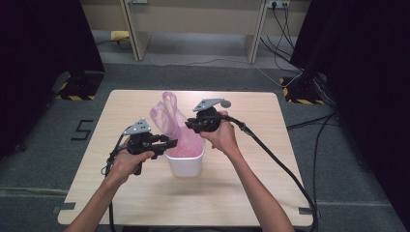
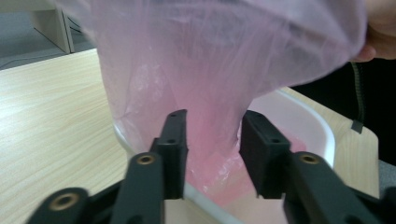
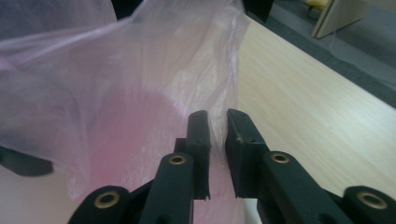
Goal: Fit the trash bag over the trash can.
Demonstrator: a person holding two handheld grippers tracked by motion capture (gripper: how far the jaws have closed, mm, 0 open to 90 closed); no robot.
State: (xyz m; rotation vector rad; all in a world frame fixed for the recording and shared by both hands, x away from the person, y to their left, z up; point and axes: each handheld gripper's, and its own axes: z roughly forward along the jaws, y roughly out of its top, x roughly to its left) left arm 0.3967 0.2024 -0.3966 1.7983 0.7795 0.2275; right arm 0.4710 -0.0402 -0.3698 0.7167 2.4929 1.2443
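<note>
High view: a small white bin [image 1: 184, 163] stands near the middle of the light wooden desk [image 1: 145, 198], lined with a thin pink plastic bag [image 1: 169, 116] whose loose top rises above the rim toward the far side. The left hand-held gripper [image 1: 170, 143] comes in from the left, its jaws at the bin's left rim against the bag. The right hand-held gripper [image 1: 189, 124] sits just beyond the bin's far right corner, pointing left into the plastic, with a thick black cable [image 1: 275, 159] trailing off to the near right.

In the left gripper view the left hand-held gripper [image 2: 212, 149] has its jaws spread, a fold of the bag [image 2: 210, 70] passing between them above the bin rim [image 2: 322, 130]; they do not press it.

In the right gripper view the right hand-held gripper [image 3: 217, 140] has its jaws nearly together, a narrow gap left, with the bag's edge [image 3: 163, 84] running into that gap. Whether they truly pinch the film I cannot tell.
</note>
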